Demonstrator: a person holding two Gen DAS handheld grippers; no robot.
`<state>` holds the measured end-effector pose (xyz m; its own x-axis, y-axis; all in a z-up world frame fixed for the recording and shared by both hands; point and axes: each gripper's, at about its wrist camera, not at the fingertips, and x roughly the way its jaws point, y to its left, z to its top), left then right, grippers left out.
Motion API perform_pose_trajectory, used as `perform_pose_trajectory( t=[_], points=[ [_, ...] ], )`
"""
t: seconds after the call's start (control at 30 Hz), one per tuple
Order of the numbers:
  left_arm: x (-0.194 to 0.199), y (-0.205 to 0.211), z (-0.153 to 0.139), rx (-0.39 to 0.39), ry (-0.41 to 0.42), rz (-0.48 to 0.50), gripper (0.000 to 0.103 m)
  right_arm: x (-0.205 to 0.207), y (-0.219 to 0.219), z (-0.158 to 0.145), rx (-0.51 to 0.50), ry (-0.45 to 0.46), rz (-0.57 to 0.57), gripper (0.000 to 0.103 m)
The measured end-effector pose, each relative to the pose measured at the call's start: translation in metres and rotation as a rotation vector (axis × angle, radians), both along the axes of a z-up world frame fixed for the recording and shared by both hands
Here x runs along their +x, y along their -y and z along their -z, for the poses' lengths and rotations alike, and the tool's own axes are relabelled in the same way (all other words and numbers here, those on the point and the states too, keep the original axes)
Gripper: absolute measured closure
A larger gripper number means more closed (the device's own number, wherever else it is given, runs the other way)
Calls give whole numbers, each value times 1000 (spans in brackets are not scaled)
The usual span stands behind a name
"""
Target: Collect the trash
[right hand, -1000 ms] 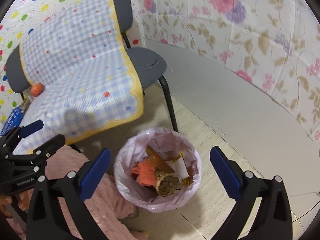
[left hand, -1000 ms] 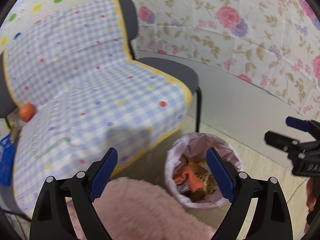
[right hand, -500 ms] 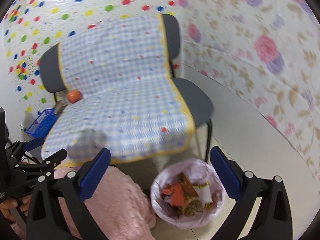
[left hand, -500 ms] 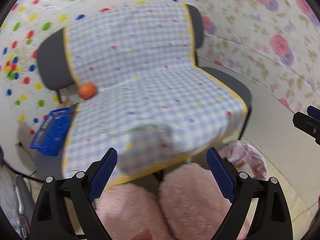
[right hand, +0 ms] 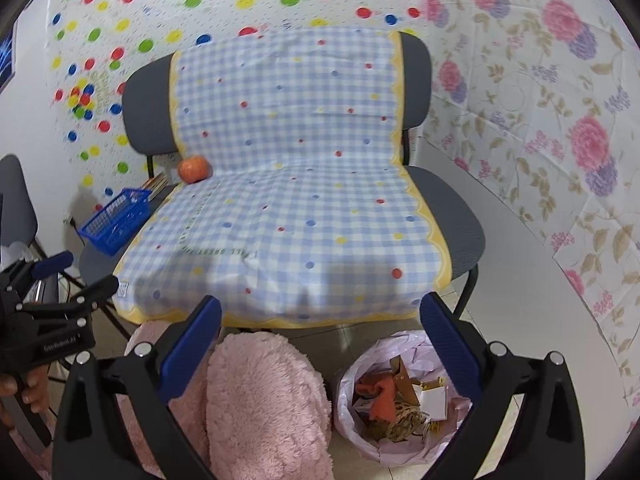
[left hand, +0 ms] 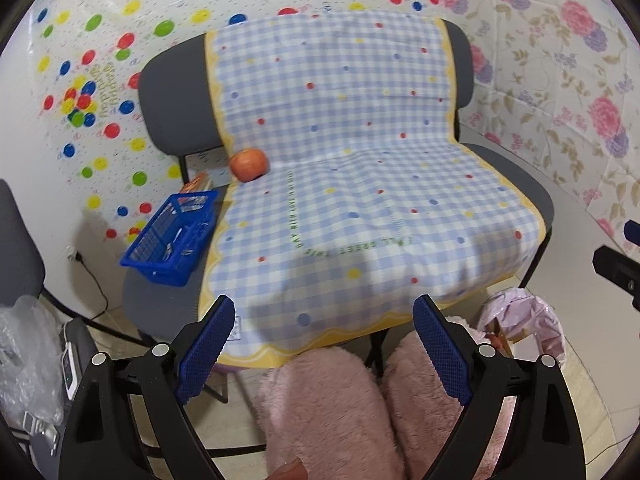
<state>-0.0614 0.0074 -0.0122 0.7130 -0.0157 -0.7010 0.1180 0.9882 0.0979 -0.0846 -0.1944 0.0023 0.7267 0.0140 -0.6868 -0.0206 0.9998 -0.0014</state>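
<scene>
Chair (right hand: 448,216): dark grey upholstery, black legs. Cloth (right hand: 296,208) over it: pale blue and white check, scattered red, yellow and blue dots, yellow scalloped border, a line of green lettering. Fruit (right hand: 194,168): orange. Basket (left hand: 172,236): bright blue. Bin liner (right hand: 360,376): pale pink; contents orange, brown and white. Trousers (right hand: 264,404): fluffy pink. Back wall covering (right hand: 168,4): white with red, yellow, green and blue dots. Right wall covering (right hand: 560,92): white with pink and purple flowers, tan leaves. Gripper pads (left hand: 204,348): blue on black frames

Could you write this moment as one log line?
left gripper: open, empty | right gripper: open, empty | bin: holds trash | orange: on chair
</scene>
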Motion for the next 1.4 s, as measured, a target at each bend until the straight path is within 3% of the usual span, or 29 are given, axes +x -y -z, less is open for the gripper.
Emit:
perform_pose_trajectory(
  t=[1.4],
  points=[
    [-1, -18, -9, -30, 17, -42, 13, 5, -8, -2, 7, 18, -6, 6]
  ],
)
